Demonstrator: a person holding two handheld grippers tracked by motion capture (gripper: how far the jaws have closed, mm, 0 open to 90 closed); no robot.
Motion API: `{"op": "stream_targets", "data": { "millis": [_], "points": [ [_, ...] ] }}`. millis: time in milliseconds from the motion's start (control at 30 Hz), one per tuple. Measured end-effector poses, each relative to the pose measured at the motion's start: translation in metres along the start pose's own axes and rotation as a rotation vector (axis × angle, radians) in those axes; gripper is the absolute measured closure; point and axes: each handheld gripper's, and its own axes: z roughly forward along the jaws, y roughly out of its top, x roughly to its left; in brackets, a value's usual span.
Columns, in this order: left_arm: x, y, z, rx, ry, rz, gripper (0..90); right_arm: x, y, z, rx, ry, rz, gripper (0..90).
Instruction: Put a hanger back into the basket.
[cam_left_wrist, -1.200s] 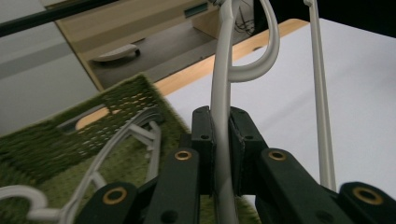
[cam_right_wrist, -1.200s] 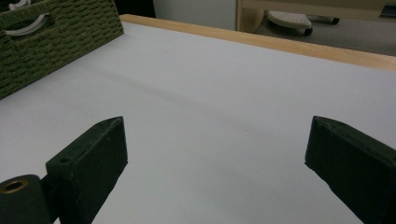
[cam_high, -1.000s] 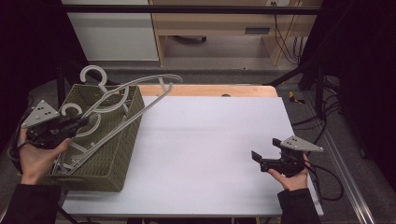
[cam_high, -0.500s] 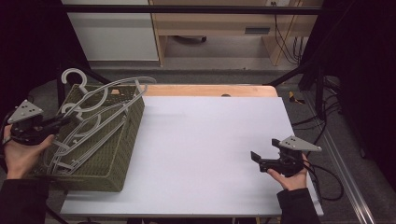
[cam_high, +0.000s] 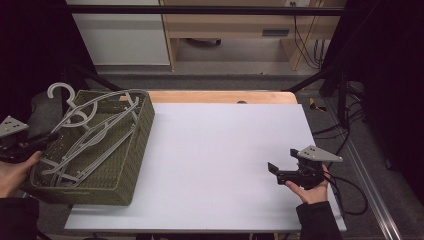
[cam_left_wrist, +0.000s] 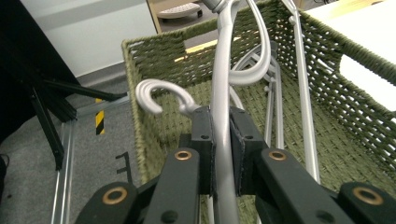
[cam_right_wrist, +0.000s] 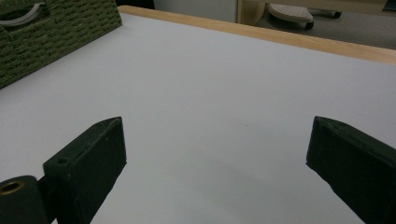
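A grey plastic hanger (cam_left_wrist: 219, 70) is clamped by one thin arm between the pads of my left gripper (cam_left_wrist: 220, 122), which is shut on it. Seen from the high view, my left gripper (cam_high: 49, 136) sits at the left rim of an olive woven basket (cam_high: 144, 122). The held hanger (cam_high: 95, 107) lies slanted across the basket's top, its hook poking out past the far left corner. Several more grey hangers (cam_high: 85, 155) lie inside. My right gripper (cam_high: 276, 171) hovers low over the white table (cam_high: 225, 145) near its right edge, open with nothing between its jaws (cam_right_wrist: 215, 140).
The basket (cam_right_wrist: 56, 28) occupies the table's left end. A wooden strip (cam_high: 225, 96) runs along the far edge of the table. Beyond it are a white cabinet (cam_high: 120, 35) and a wooden shelf unit (cam_high: 240, 25). Cables trail on the floor at right.
My left gripper has moved left and downward with the hanger, which has swung down from above the basket to rest across its top. The right gripper has stayed put.
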Motion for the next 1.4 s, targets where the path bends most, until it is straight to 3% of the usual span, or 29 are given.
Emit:
{"op": "stream_targets", "data": {
  "millis": [167,533,700,733,867,1100,1233,1400],
  "points": [
    [0.004,-0.005,0.001,0.028,0.009,-0.005,81.5,0.0,0.0,0.001,0.004,0.003,0.0,5.0],
    [-0.02,0.004,0.019,0.057,0.021,0.063,81.4,0.0,0.0,0.001,0.009,0.004,-0.003,4.8],
    [-0.019,-0.002,0.028,0.076,0.031,0.027,81.2,0.0,0.0,0.001,0.009,0.006,-0.004,4.8],
    [-0.02,-0.005,0.03,0.087,0.037,0.025,81.2,0.0,-0.001,0.001,0.009,0.006,-0.005,4.8],
    [-0.021,-0.015,0.04,0.212,0.06,0.043,80.7,0.001,-0.001,0.002,0.014,0.007,-0.01,4.8],
    [-0.022,-0.011,0.045,0.292,0.055,0.039,75.4,0.001,-0.001,0.002,0.014,0.008,-0.007,4.7],
    [-0.024,-0.009,0.038,0.236,0.051,0.005,64.4,0.001,-0.001,0.003,0.014,0.01,-0.006,4.6],
    [-0.039,0.0,0.024,0.124,-0.009,-0.026,56.4,0.002,-0.001,0.003,0.011,0.007,-0.002,4.6]
  ]
}}
